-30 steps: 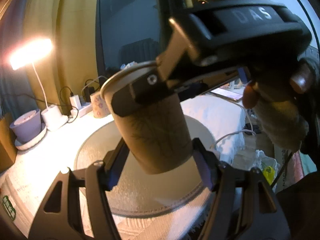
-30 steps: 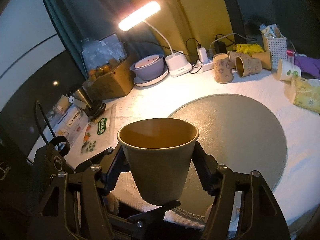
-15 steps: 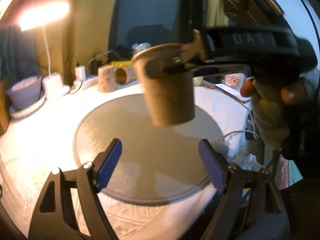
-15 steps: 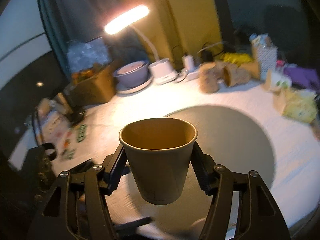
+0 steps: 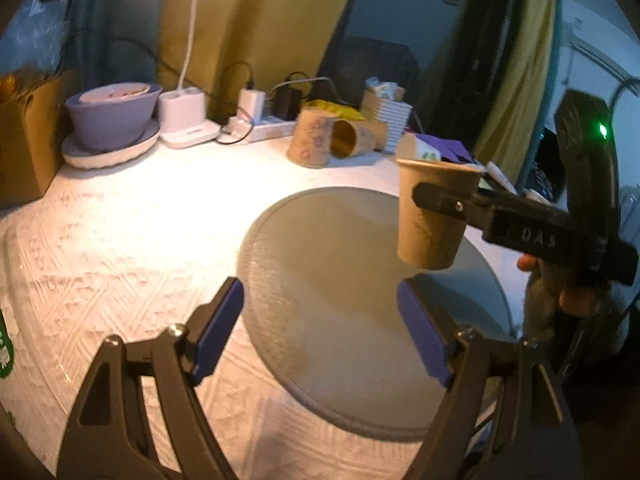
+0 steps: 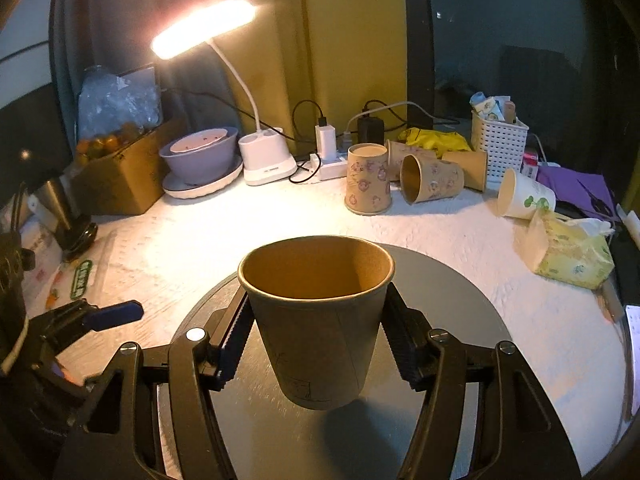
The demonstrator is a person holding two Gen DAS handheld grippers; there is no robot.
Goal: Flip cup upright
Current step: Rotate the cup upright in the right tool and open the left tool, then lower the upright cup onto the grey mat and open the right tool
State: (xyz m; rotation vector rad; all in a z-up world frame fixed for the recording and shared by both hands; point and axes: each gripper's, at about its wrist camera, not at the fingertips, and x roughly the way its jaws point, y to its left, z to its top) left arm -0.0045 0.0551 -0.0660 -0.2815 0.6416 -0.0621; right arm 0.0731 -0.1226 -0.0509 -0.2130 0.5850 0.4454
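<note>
Right wrist view has the right gripper (image 6: 316,340) clamped on the cup (image 6: 316,320), mouth up above the round mat (image 6: 500,360). Left gripper (image 5: 320,332) has backed away, jaws apart and empty, so only setting down looks left

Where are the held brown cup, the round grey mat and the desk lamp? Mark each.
brown cup (image 6: 320,332): right wrist view, front wall.
round grey mat (image 5: 340,280): left wrist view, bare centre.
desk lamp (image 6: 204,26): right wrist view, lit head.

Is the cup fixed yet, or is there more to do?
Nearly. The brown cup is already mouth-up. The right hand-held gripper grips it above the round grey mat; the left hand-held gripper is open and empty. Left: set it on the mat and let go.
</note>
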